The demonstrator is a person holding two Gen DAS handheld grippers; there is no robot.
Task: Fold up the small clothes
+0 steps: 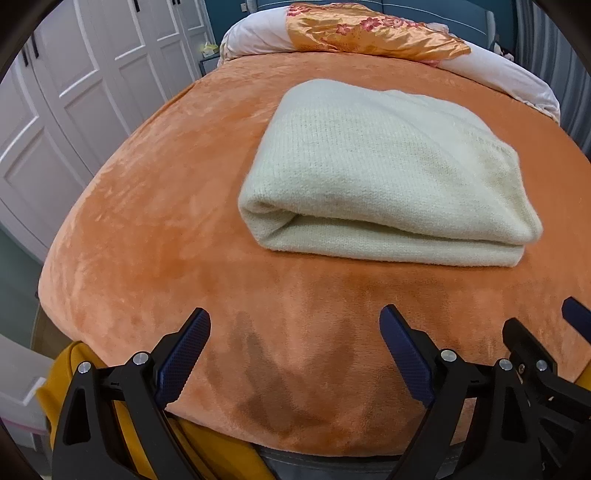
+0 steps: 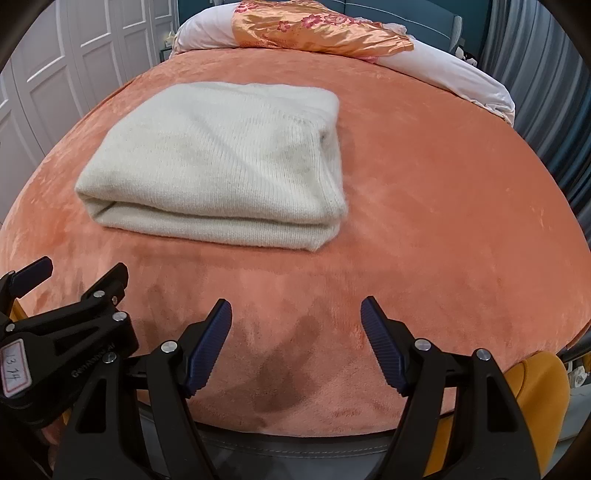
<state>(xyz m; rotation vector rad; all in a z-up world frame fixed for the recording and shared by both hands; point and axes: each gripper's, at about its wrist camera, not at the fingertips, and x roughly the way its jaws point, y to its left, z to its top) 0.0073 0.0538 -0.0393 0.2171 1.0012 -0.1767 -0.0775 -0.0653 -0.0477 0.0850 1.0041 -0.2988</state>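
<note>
Sweater (image 1: 388,173) folded on bed (image 1: 155,236), ahead of both, long axis crosswise. Left hand-held gripper (image 1: 295,354) and right hand-held gripper (image 2: 295,343) agape, empty, about equally near.

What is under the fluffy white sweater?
The folded cream sweater lies on the orange plush blanket that covers the bed. The blanket shows all around it. Whatever is tucked inside the folds, or flat beneath it, is covered and cannot be seen.

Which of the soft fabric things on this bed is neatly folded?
The cream knitted garment lying flat on the orange plush blanket, doubled into a tidy rectangle. The orange floral satin quilt at the bed's far end is merely heaped and rumpled.
</note>
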